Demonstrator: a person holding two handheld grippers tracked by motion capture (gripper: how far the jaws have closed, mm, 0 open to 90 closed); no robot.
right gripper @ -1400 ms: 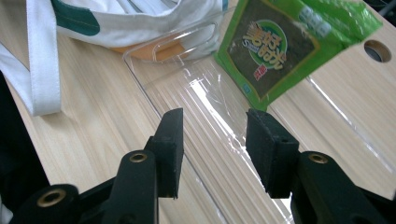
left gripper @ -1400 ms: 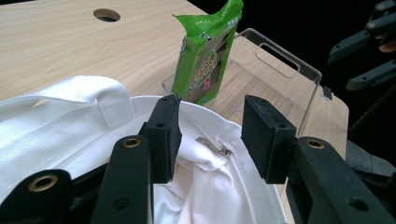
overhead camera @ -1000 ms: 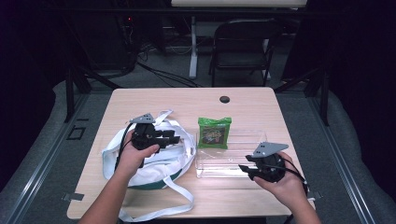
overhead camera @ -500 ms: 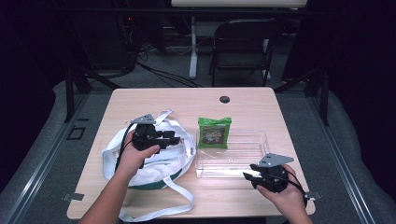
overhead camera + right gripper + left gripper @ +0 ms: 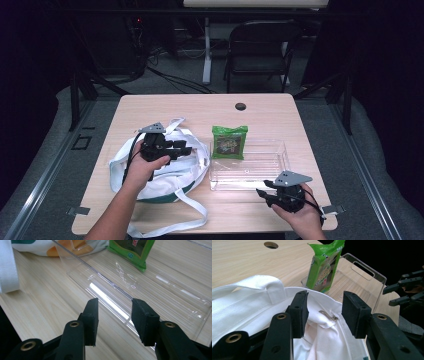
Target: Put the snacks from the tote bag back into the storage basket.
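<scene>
On the worktop [image 5: 150,107] the white bag [image 5: 165,175] lies at left, its zipper [image 5: 328,315] between the parted left tongs [image 5: 324,312], not pinched. The green packet [image 5: 229,142] leans on the clear tray [image 5: 250,167], unbagged; the right tongs [image 5: 114,322] hang open over the tray's near rim. Packing looks barely begun.

The tote bag [image 5: 165,170] was white with a dark green base; the snack packet [image 5: 229,142] bright green; the tray [image 5: 248,172] clear.
</scene>
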